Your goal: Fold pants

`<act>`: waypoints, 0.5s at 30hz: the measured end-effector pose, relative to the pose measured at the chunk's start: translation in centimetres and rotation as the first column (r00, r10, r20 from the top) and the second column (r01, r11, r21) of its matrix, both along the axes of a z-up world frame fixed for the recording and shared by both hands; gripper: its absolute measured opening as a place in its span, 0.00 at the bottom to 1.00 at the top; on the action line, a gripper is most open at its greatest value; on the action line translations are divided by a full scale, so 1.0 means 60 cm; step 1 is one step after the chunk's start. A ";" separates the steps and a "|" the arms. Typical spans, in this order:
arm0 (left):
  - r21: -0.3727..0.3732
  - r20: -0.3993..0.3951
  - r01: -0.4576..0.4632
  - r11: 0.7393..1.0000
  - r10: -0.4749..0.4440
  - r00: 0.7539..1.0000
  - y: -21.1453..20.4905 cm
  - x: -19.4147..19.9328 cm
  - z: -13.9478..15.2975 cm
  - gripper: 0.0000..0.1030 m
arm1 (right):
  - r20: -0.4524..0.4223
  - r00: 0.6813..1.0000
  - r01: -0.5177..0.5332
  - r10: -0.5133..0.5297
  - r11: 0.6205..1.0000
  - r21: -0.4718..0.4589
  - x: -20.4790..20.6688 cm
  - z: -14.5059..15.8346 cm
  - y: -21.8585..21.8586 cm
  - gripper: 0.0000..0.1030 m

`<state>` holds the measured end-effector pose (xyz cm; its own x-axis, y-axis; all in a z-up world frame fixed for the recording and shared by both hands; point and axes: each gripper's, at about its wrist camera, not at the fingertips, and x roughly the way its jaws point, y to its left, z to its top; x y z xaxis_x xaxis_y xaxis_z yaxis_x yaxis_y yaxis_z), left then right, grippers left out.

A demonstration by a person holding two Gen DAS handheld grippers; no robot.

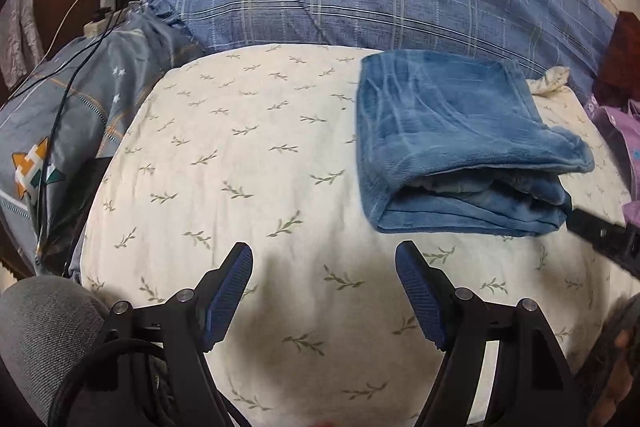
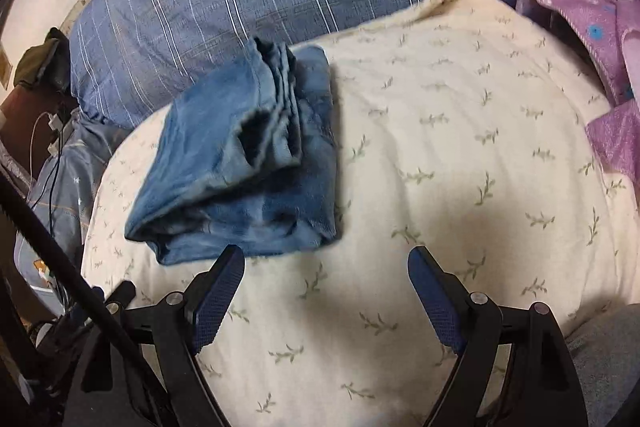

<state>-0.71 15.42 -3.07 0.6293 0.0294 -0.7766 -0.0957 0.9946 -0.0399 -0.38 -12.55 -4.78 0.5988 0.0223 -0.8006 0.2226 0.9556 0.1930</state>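
Blue folded pants (image 1: pixel 460 143) on leaf-print cream pillow (image 1: pixel 240 155), touching neither gripper.

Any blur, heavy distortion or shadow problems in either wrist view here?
Left wrist: sharp, strong fisheye bowing, dark vignetted corners, soft shadow under the open left claw; folded pants clear. Right wrist: slight blur toward the top and right edges, same bowing, a shadow ahead of the open right claw.

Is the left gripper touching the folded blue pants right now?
Apart. The left wrist view shows the left gripper open over bare cream pillow, with the pants lying farther ahead to the right.
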 end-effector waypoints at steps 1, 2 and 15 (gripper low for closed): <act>0.006 0.003 0.004 1.000 -0.004 1.000 -0.003 -0.003 0.000 0.72 | 0.016 1.000 -0.003 0.003 1.000 -0.002 0.000 0.004 0.003 0.83; 0.016 0.010 0.009 1.000 -0.009 1.000 -0.007 -0.007 0.001 0.72 | 0.034 0.999 -0.010 0.010 1.000 -0.002 0.000 0.009 0.006 0.83; 0.015 0.043 0.033 0.999 -0.034 0.999 -0.024 -0.045 0.016 0.72 | 0.049 0.994 -0.099 0.101 0.994 -0.049 -0.013 0.027 0.040 0.83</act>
<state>-3.39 13.97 -2.09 0.6628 0.0190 -0.7486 -0.0611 0.9977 -0.0287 -1.16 -10.17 -3.18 0.6359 0.0480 -0.7703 0.1164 0.9807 0.1572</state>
